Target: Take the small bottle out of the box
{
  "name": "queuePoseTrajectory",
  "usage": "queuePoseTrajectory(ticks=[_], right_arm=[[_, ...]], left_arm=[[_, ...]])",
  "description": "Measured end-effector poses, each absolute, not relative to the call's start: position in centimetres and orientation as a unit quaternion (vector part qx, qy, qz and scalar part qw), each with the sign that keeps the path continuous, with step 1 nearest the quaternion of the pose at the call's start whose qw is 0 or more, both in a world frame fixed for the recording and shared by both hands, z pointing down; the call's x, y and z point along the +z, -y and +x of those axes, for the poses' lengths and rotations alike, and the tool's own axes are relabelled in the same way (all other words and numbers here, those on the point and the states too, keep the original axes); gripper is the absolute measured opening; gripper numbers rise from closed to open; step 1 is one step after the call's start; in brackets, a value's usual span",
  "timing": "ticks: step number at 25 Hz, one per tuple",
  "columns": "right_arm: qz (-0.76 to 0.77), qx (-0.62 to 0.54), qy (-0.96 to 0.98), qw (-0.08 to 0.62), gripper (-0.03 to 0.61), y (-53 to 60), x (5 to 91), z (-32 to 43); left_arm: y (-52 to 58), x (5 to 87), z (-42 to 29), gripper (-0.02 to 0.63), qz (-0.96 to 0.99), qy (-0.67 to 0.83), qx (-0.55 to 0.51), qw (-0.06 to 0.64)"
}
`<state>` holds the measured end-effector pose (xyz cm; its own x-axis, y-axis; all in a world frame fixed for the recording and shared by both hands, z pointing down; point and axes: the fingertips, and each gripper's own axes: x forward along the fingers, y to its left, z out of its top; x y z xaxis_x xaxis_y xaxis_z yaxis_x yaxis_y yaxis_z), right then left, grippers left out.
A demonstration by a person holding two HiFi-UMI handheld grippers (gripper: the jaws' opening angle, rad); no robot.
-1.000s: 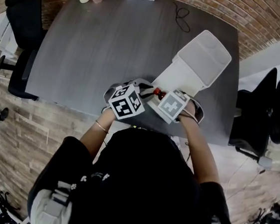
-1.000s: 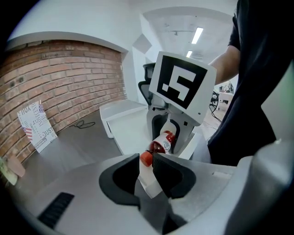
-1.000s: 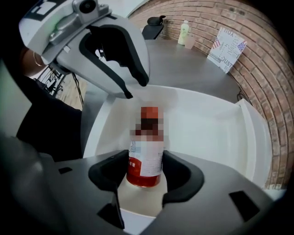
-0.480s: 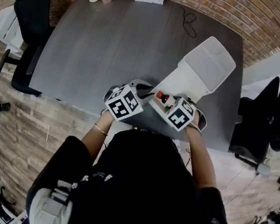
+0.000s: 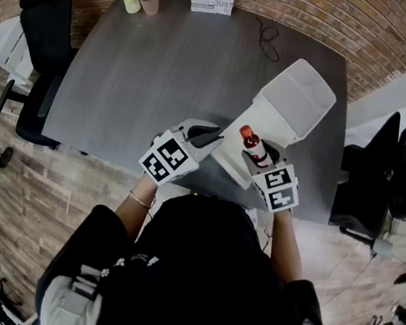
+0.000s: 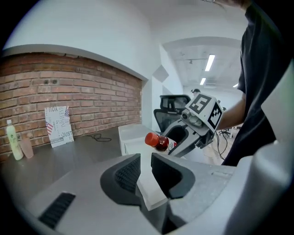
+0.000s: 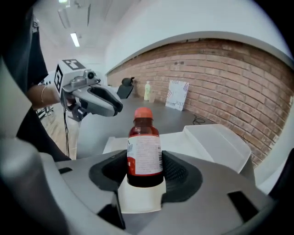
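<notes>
Right gripper view: right gripper (image 7: 144, 160) clamps small bottle (image 7: 144, 144) low between jaws; top-heavy, could tip out. Left gripper (image 6: 145, 169) pinches box (image 6: 132, 136) edge.

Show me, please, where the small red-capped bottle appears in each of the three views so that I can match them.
Head view: small bottle right of centre, over the near end of the white box.
Left gripper view: centre, tilted, cap leftward, just above the near jaws.
Right gripper view: dead centre, upright, held in the right gripper.
Shared landmark: the white box, just beyond the bottle in every view.
</notes>
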<state>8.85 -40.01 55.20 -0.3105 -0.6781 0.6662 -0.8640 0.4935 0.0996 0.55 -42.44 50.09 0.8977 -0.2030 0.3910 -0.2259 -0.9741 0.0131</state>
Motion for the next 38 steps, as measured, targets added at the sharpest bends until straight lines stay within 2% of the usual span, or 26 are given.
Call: queuePoseTrajectory(ticks=[5,10,17,28,38], right_arm=[[0.517,0.101,0.807,0.266,0.221,39.9,51.1,8.3],[0.544,0.076,0.815,0.181,0.221,40.2,46.8,8.3],[0.557,0.072,0.826,0.049,0.221,40.3,41.2,8.2],[0.568,0.084,0.818,0.014,0.222,40.8,40.1,8.7],[0.58,0.064,0.812,0.026,0.221,41.1,39.7,9.2]], left_arm=[[42.2,45.6,0.9,0.014,0.985,0.11,0.129,0.025],[42.1,41.4,1.1,0.009,0.991,0.109,0.078,0.013],[42.4,38.0,0.3,0.009,0.992,0.119,0.015,0.047],[43.5,38.8,0.1,0.009,0.992,0.119,0.021,0.041],[44.2,38.5,0.3,0.009,0.992,0.121,0.016,0.037]])
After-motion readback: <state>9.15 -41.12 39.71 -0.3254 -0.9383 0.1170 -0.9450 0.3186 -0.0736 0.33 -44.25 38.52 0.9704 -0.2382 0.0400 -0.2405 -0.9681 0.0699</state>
